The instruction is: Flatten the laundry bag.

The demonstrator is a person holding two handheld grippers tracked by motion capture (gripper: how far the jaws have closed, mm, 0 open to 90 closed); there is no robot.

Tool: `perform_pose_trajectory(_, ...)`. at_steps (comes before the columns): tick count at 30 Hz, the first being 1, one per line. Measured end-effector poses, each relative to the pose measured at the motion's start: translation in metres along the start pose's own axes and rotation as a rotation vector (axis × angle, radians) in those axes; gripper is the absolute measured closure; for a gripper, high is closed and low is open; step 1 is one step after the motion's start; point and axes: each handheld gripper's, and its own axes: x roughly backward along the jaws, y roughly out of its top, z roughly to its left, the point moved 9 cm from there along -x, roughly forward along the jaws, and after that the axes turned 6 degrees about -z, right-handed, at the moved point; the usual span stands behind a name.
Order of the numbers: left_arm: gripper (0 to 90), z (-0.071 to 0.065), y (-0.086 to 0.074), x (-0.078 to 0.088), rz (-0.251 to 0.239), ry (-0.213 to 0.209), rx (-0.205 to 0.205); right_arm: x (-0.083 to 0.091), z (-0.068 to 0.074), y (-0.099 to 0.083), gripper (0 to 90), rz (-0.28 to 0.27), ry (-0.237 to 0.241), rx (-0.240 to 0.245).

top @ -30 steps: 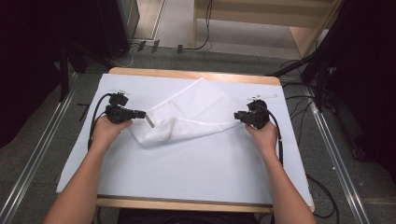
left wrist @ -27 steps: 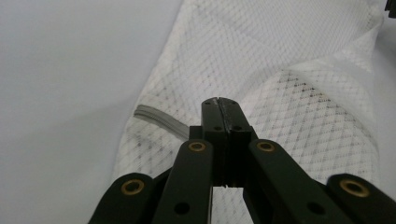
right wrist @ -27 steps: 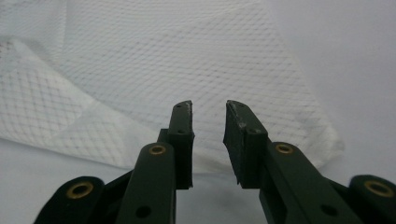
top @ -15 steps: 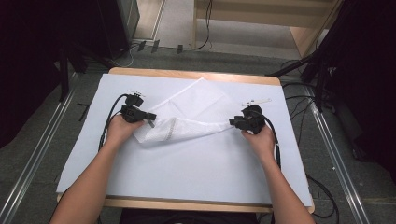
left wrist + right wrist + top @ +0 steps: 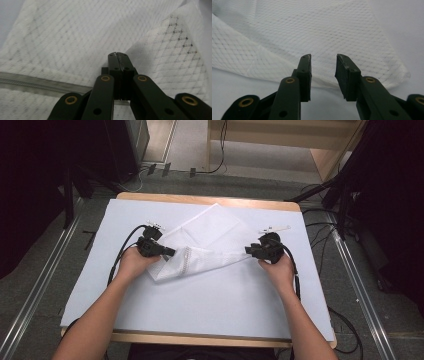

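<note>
— Fingers first: how do the left gripper's [image 5: 172, 253] stand?

— Pressed flat together in the left gripper view, pad against pad [image 5: 117, 65]. I see no cloth pinched between the tips; the white mesh bag [image 5: 210, 240] spreads out just beyond and under them, with its grey zipper [image 5: 42, 85] running across to the left of the jaws.

— And the right gripper [image 5: 248, 251]?

— Its jaws stand partly apart, a clear gap between the two pads [image 5: 304, 72], and they have just been opening. Nothing sits between them. The bag's rounded corner [image 5: 397, 75] lies on the sheet right in front of them, near but not gripped.

— Where is the bag on the table?

— From the high view it lies across the far middle of the white sheet [image 5: 215, 305] that covers the wooden table [image 5: 210, 201], between the two grippers. One flat corner points away from the person, and the nearer part is folded over, so the zipper edge [image 5: 186, 261] shows as a short line just beside the left gripper's tips. The right gripper's tips point at the bag's right end.

— Is anything inside the bag?

— It looks flat and limp; the weave is see-through in both gripper views and I make out nothing in it, though the folded part hides some

— The hands?

— Each hand holds its gripper low over the sheet, the left hand [image 5: 134, 264] at the bag's left side, the right hand [image 5: 276, 269] at its right end
</note>
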Motion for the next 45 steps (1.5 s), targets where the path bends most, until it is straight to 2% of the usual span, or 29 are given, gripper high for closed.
perform_pose_trajectory(4,90.0,-0.011,0.0,0.0,-0.004,-0.03,-0.013,0.002,0.001,0.003,67.1,-0.013,0.0,0.006)
perform_pose_trajectory(11,89.9,-0.031,0.001,0.007,-0.027,-0.053,-0.044,0.006,0.005,0.007,67.1,-0.029,0.015,0.012)
perform_pose_trajectory(13,89.7,-0.033,0.0,0.008,-0.029,-0.054,-0.046,0.007,0.006,0.008,67.1,-0.035,0.017,0.016)
perform_pose_trajectory(16,89.5,-0.045,-0.001,0.012,-0.045,-0.066,-0.057,0.01,0.011,0.011,67.1,-0.047,0.029,0.019)
perform_pose_trajectory(21,88.6,-0.061,-0.006,0.015,-0.04,-0.082,-0.083,0.014,0.018,0.014,67.1,-0.056,0.044,0.022)
perform_pose_trajectory(26,87.4,-0.069,-0.008,0.019,-0.05,-0.09,-0.097,0.015,0.028,0.012,67.8,-0.05,0.067,0.011)
perform_pose_trajectory(30,86.6,-0.069,-0.008,0.019,-0.053,-0.085,-0.094,0.015,0.042,0.011,69.5,-0.047,0.097,0.026)
perform_pose_trajectory(31,86.2,-0.069,-0.008,0.019,-0.053,-0.085,-0.094,0.015,0.042,0.011,69.5,-0.047,0.097,0.026)
perform_pose_trajectory(33,84.5,-0.066,-0.007,0.019,-0.058,-0.072,-0.099,0.016,0.054,0.009,70.0,-0.049,0.115,0.036)
perform_pose_trajectory(38,82.8,-0.052,-0.007,0.022,-0.073,-0.048,-0.08,0.018,0.07,0.004,70.5,-0.045,0.142,0.047)
perform_pose_trajectory(45,78.1,-0.028,0.0,0.029,-0.086,0.003,-0.072,0.021,0.084,-0.008,70.7,-0.036,0.154,0.047)
